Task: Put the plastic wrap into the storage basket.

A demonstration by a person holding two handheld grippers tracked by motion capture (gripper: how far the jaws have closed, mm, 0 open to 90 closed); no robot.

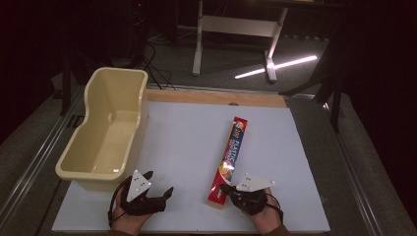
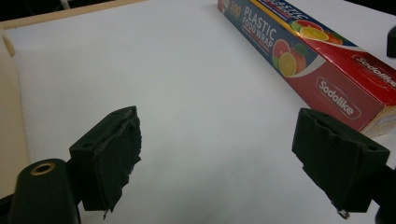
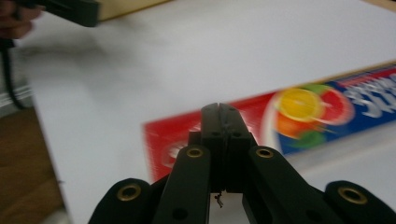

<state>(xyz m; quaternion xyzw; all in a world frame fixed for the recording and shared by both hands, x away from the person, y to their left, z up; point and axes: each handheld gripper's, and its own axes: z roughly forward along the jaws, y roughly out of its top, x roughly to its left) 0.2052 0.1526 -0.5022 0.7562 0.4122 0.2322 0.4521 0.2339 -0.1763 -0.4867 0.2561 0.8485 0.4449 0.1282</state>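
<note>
Plastic wrap box (image 1: 229,160) lies flat on the white board (image 1: 187,147), just ahead of the right gripper (image 3: 219,109), whose jaws are pressed together with nothing between them. The blurred view suggests they sit over its near end. To grip well, part them first and straddle the narrow width squarely. The left gripper (image 2: 217,149) has its jaws spread wide over bare board, the box ahead and to their right. A beige tub (image 1: 105,130) lies beyond it, leaving open room between.

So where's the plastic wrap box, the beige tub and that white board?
plastic wrap box (image 1: 229,155): high view, middle of its top face.
beige tub (image 1: 141,105): high view, right rim.
white board (image 1: 182,147): high view, bare middle.
</note>
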